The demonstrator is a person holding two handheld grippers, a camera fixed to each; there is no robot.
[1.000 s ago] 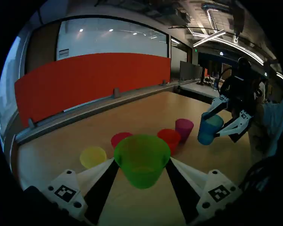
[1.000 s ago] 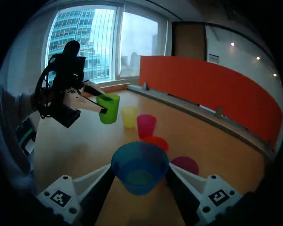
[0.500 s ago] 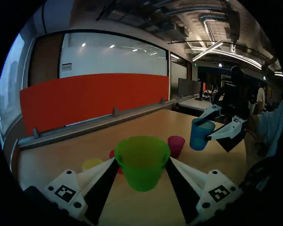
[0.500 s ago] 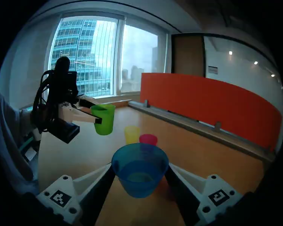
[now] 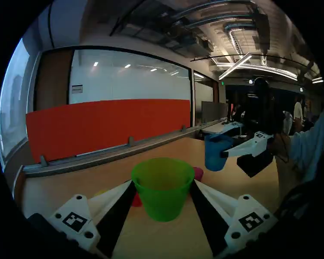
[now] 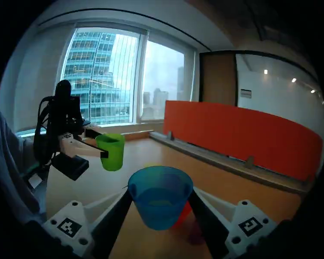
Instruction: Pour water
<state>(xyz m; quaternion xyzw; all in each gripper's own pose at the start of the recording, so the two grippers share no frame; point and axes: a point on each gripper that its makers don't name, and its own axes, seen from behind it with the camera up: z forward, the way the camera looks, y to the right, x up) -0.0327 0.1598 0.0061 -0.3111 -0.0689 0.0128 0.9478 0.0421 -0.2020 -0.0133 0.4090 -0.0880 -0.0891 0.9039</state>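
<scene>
In the left gripper view my left gripper (image 5: 163, 190) is shut on a green cup (image 5: 163, 186), held upright above the wooden table (image 5: 244, 177). Farther right in that view, my right gripper (image 5: 224, 149) holds a blue cup (image 5: 214, 152) in the air. The right gripper view has my right gripper (image 6: 160, 203) shut on the blue cup (image 6: 160, 202), upright, with liquid showing low inside. Off to its left, my left gripper (image 6: 100, 151) carries the green cup (image 6: 111, 151). Both cups are well above the table (image 6: 231, 190).
A pink cup (image 5: 198, 173), a red cup (image 5: 137, 200) and a yellow cup's edge (image 5: 100, 191) stand on the table behind the green cup. A red cup (image 6: 182, 213) and a pink one (image 6: 195, 236) sit below the blue cup. An orange divider (image 5: 110, 123) lines the table's far edge.
Both grippers have risen with their cups, so the table cups have dropped low in both views. The blue and green cups have come closer to each other.
</scene>
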